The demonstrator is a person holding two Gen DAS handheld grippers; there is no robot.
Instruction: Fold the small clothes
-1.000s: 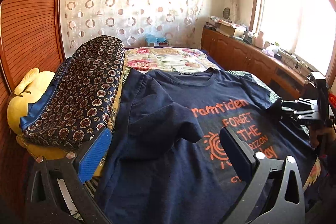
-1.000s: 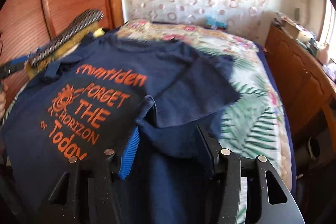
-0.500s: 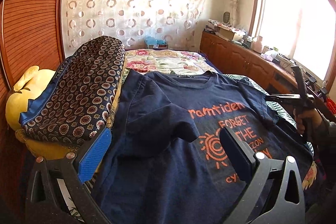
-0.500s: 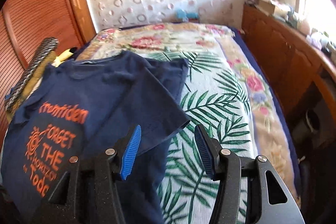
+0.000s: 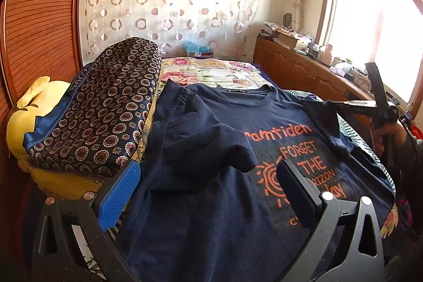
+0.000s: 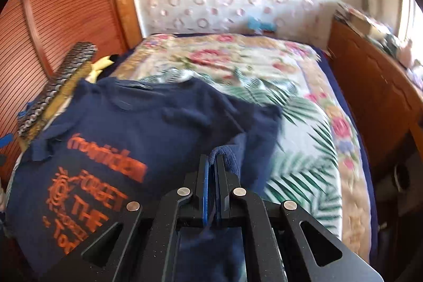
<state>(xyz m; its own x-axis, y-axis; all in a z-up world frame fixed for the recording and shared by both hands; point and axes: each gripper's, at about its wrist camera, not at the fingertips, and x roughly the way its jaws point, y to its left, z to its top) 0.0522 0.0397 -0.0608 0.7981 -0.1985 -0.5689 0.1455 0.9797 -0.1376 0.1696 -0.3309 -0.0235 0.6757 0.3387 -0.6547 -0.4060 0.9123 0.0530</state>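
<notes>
Strong daylight is admitted through the overexposed window point(image 5: 375, 25), edges are fisheye-bent, and the right wrist view is motion-blurred.

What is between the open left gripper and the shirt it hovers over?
Nothing visible. The left gripper hangs open directly above the navy shirt, whose left sleeve is already folded in. The patterned cushion sits off to the side.
</notes>
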